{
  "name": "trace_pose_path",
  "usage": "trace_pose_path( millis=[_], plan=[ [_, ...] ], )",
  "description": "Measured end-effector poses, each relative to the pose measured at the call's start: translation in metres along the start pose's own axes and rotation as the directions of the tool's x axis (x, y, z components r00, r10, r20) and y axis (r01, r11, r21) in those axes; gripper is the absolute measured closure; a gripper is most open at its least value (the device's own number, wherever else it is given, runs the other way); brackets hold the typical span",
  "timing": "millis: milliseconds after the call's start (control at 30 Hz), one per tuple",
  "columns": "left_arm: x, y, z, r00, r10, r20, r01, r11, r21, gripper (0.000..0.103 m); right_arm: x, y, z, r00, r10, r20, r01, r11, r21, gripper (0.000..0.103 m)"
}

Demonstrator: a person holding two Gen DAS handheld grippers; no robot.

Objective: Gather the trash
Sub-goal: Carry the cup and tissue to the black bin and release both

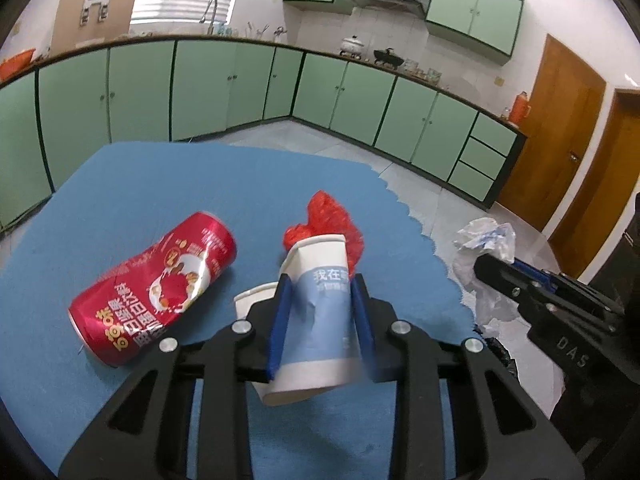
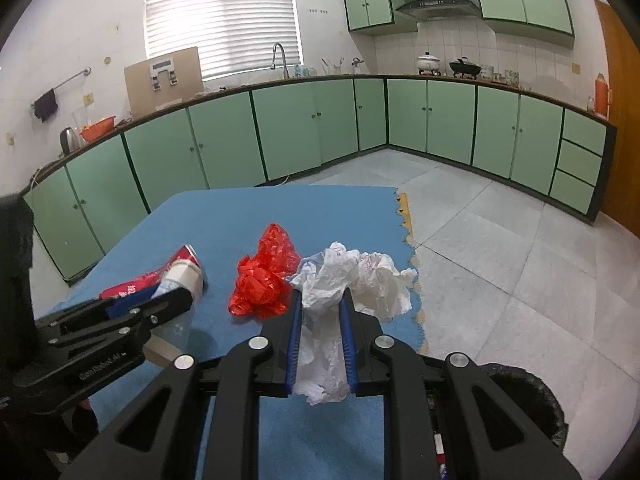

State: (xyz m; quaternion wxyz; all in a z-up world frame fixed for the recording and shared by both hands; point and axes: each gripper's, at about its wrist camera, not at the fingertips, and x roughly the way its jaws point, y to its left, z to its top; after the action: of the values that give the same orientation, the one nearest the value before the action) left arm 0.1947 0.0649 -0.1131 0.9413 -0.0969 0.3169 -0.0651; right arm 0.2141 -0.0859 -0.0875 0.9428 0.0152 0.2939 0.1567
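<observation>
My left gripper [image 1: 320, 284] is shut on a white and blue paper cup [image 1: 320, 308], held above the blue mat [image 1: 160, 200]. A second paper cup [image 1: 250, 304] lies just left of it, partly hidden. A dented red can [image 1: 156, 284] lies on the mat to the left. A crumpled red plastic bag [image 1: 332, 220] lies behind the cup. My right gripper [image 2: 322, 300] is shut on a crumpled white plastic bag [image 2: 344, 280], lifted over the mat's right edge. The right gripper with the white bag also shows in the left wrist view [image 1: 486, 248].
A bin with a black liner [image 2: 528, 400] stands on the tiled floor at the lower right, beside the mat. Green kitchen cabinets [image 2: 280, 132] run along the back and right walls. A wooden door [image 1: 560, 132] is at the far right.
</observation>
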Motion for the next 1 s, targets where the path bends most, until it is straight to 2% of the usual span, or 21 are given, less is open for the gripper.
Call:
trace_pose_path(
  millis=[333,633,800,1000],
  plan=[
    [-0.007,-0.033,0.004,0.999,-0.040,0.026,0.039,0.998,0.049,0.074,-0.023,-0.015,0.002,0.999,-0.037,0.032,0.036,0.999,0.026,0.085],
    [-0.009,-0.084,0.004,0.992,-0.125,0.029,0.120,0.985,0.123,0.074,-0.054,-0.053,-0.006,0.993,-0.104,0.054,0.099,0.992,0.083,0.085],
    [-0.006,-0.119,0.002,0.981,-0.195,0.022,0.189,0.968,0.167,0.074,-0.076,-0.082,-0.017,0.982,-0.182,0.051,0.174,0.976,0.132,0.085],
    [0.005,-0.172,-0.009,0.957,-0.290,-0.007,0.284,0.932,0.226,0.074,-0.101,-0.119,-0.038,0.964,-0.264,0.037,0.253,0.949,0.191,0.085]
  ],
)
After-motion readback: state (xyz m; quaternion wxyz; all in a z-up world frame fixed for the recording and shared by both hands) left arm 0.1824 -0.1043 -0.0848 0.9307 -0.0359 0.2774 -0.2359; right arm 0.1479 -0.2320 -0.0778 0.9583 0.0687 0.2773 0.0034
